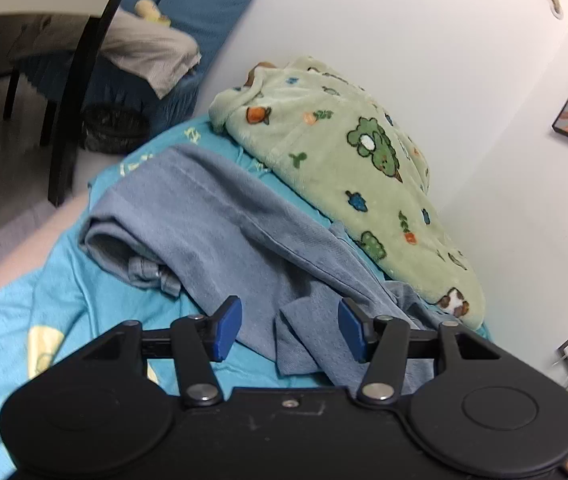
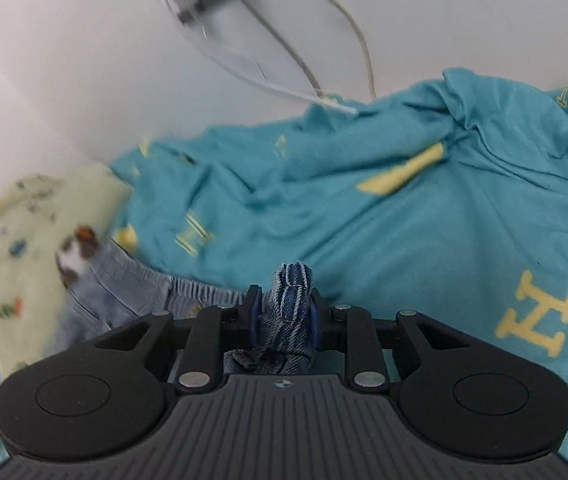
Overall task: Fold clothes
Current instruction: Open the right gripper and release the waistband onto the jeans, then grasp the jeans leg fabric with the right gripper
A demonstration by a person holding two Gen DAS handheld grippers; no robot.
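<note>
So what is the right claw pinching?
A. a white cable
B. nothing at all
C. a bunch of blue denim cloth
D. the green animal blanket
C: in the right wrist view, the right claw is shut on a bunched fold of blue denim cloth between its blue pads.

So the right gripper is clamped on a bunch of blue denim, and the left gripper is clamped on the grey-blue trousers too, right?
Not quite. The right gripper does clamp blue denim, but the left wrist view shows the left gripper open above the grey-blue trousers, holding nothing.
</note>
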